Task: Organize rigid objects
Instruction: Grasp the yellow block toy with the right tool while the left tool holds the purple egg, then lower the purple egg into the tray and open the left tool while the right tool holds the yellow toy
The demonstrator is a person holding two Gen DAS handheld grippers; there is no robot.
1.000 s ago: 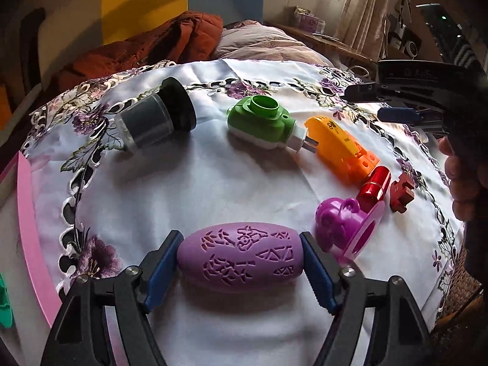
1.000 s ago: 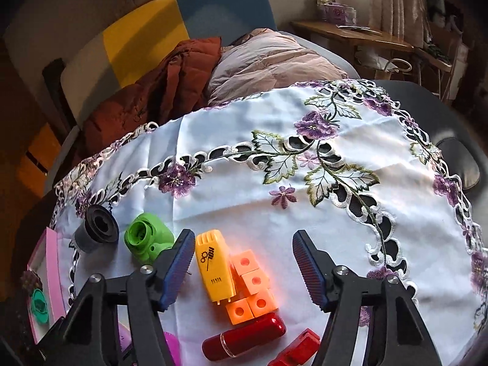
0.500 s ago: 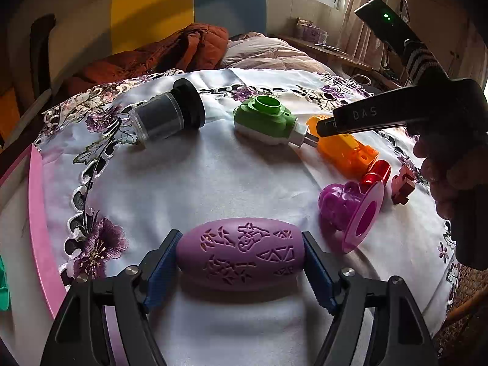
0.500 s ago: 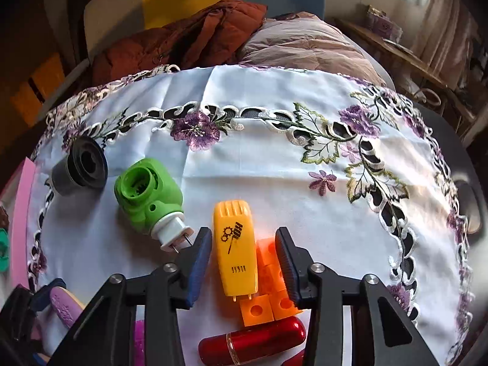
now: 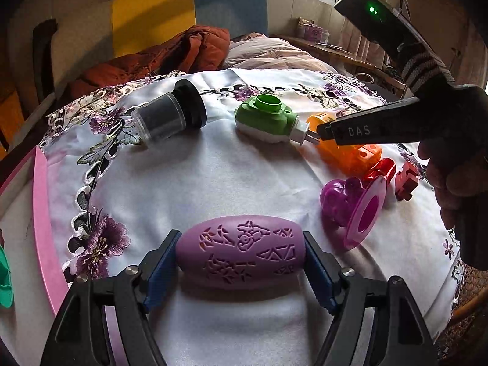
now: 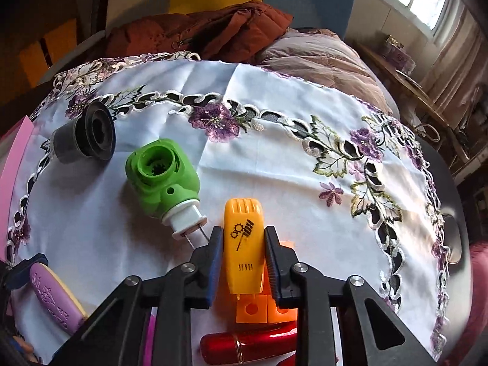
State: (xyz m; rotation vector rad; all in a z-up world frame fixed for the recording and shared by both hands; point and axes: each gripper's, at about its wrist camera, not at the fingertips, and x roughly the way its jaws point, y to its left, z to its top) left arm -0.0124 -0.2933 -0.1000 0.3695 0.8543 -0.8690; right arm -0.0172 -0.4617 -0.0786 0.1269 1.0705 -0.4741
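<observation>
A yellow-orange plastic block toy with a printed gear logo (image 6: 244,244) is pinched between the blue-padded fingers (image 6: 215,256) of the right gripper (image 6: 242,253), whose jaws have just been closing onto its two long sides. It lies on the white embroidered cloth of the tabletop (image 6: 274,164), with orange studded bricks (image 6: 265,308) touching its near end at 6 o'clock. At 6 o'clock beyond those, a glossy red cylindrical tube (image 6: 244,346) lies crosswise. At 10 o'clock from the toy, a green plastic plug-in device with a white two-pin end (image 6: 164,180) rests just beside the left finger, its pins close to the pad. Further out at 10 o'clock, a dark grey cylindrical container with a black cap (image 6: 85,137) lies on its side.

In the left wrist view, a mauve oval plastic case with cut-out patterns (image 5: 241,253) is pinched end to end between the widely set blue fingers (image 5: 161,265) of the left gripper (image 5: 241,262), low over the cloth. At 2 o'clock from it, a translucent magenta plastic spool-shaped piece (image 5: 350,207) lies on its side, with a small dark red block (image 5: 405,180) just past it. A pink tray edge (image 5: 42,213) runs along 9 o'clock.
</observation>
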